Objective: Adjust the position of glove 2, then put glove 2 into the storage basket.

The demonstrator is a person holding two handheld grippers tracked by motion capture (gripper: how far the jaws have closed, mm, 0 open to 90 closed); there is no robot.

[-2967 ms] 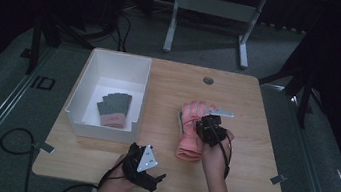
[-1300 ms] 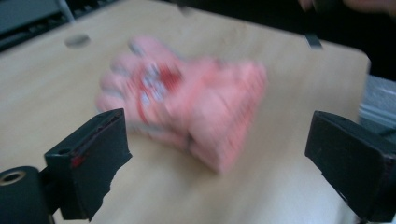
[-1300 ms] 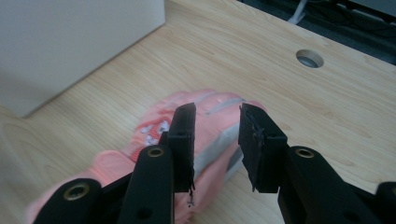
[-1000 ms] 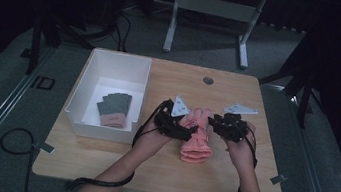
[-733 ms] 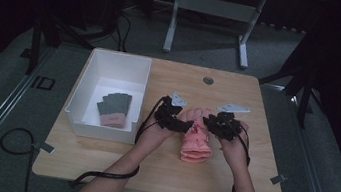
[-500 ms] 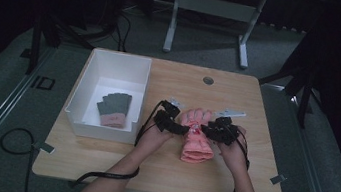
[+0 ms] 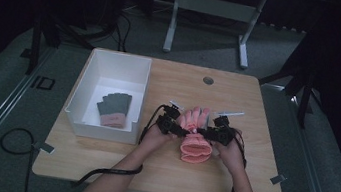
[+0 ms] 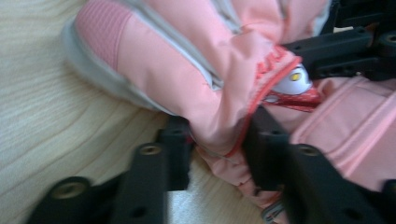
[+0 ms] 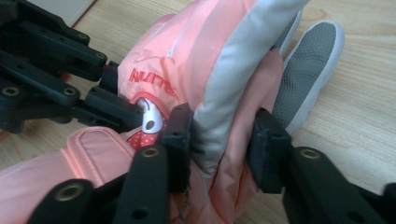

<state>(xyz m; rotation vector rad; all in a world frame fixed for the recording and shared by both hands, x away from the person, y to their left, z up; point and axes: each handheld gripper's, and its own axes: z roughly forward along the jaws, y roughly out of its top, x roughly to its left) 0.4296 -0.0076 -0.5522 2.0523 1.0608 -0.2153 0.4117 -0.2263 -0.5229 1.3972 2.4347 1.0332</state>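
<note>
Both tongs clamp the pink glove (image 7: 196,139) lying mid-surface (image 7: 246,187): the left tongs (image 8: 215,149), having just closed, pinch its edge from nine o'clock, the right tongs (image 9: 219,140) from three o'clock. Farther off at ten o'clock, a white bin (image 7: 88,98) holds dark gloves (image 7: 115,109).

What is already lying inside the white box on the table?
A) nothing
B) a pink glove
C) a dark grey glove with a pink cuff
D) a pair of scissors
C: in the high view a dark grey glove with a pink cuff lies on the floor of the white box, while the pink glove sits on the table between the two grippers.
</note>
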